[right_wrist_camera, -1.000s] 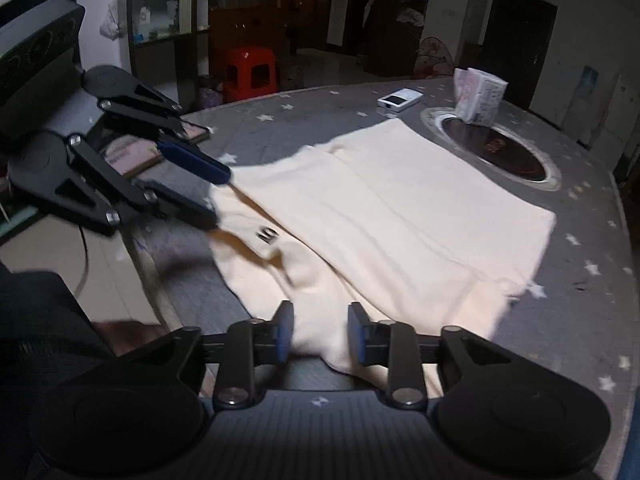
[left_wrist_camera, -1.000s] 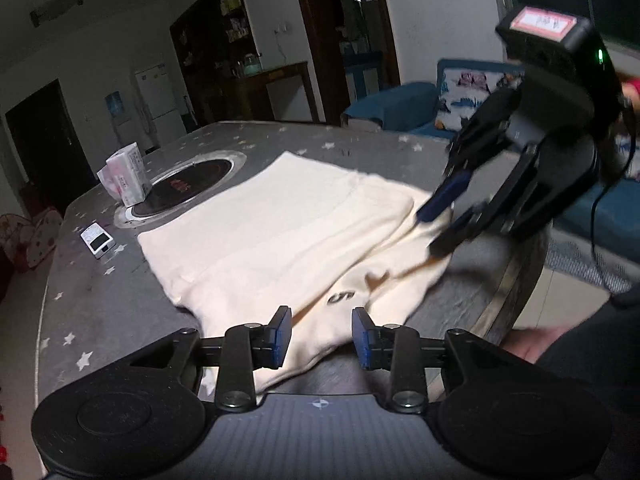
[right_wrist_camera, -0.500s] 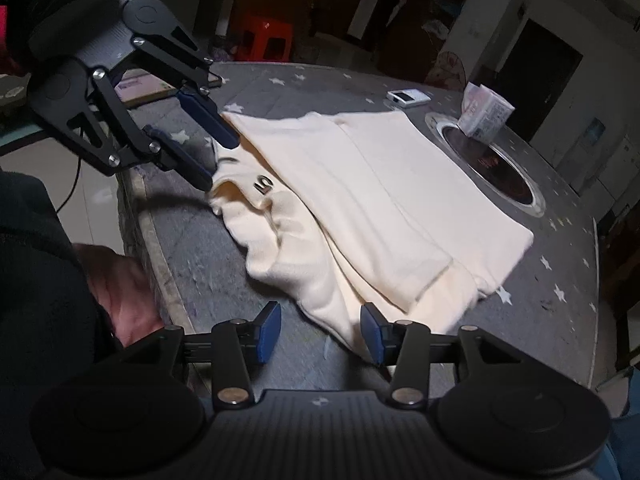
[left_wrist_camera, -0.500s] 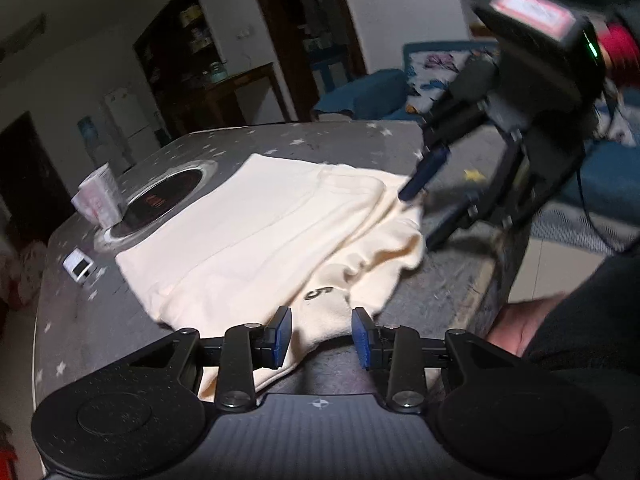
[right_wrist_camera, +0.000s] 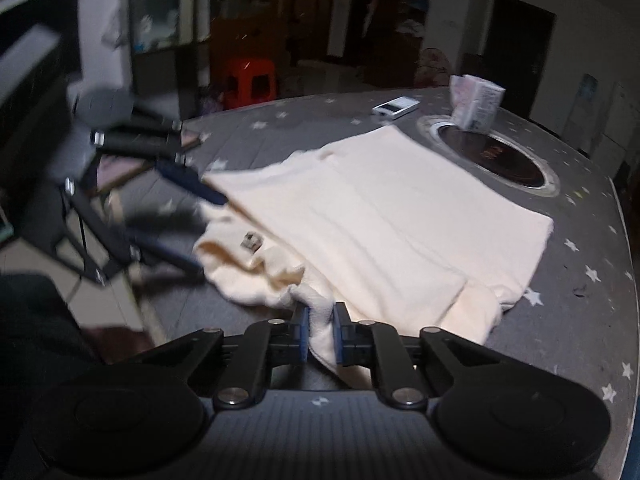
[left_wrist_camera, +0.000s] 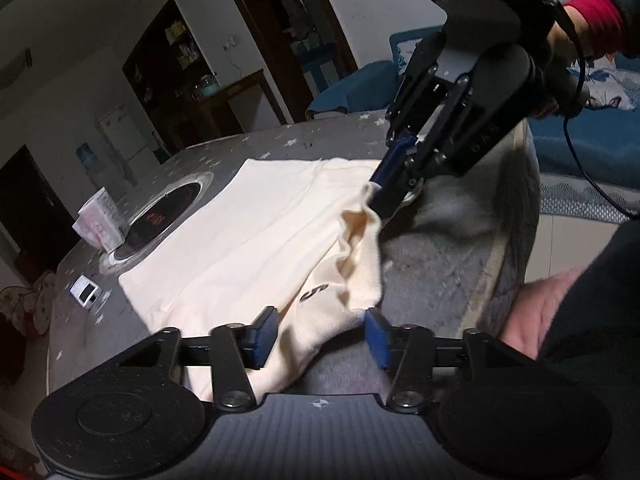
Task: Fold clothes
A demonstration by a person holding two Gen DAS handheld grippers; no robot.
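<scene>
Garment (left_wrist_camera: 248, 236) is seen as plain cream, with a small dark mark near its hem. Worktop (right_wrist_camera: 580, 264) is grey, scattered with white stars. Tool pads (left_wrist_camera: 262, 336) are blue on black frames. Stool (right_wrist_camera: 250, 80) is red. Box (right_wrist_camera: 476, 104) is judged white-pink, though blurred.

A: Room, furniture?
B: One grey star-patterned worktop (right_wrist_camera: 580, 312) with a round dark inset (right_wrist_camera: 494, 157); one blue sofa (left_wrist_camera: 588, 140); one red plastic stool (right_wrist_camera: 250, 78); dark wooden shelving (left_wrist_camera: 168, 56).
A: Walls, openings, light?
B: White walls (left_wrist_camera: 72, 40); dark doorways (right_wrist_camera: 520, 36); pale tiled floor (left_wrist_camera: 568, 240). Dim overall.
</scene>
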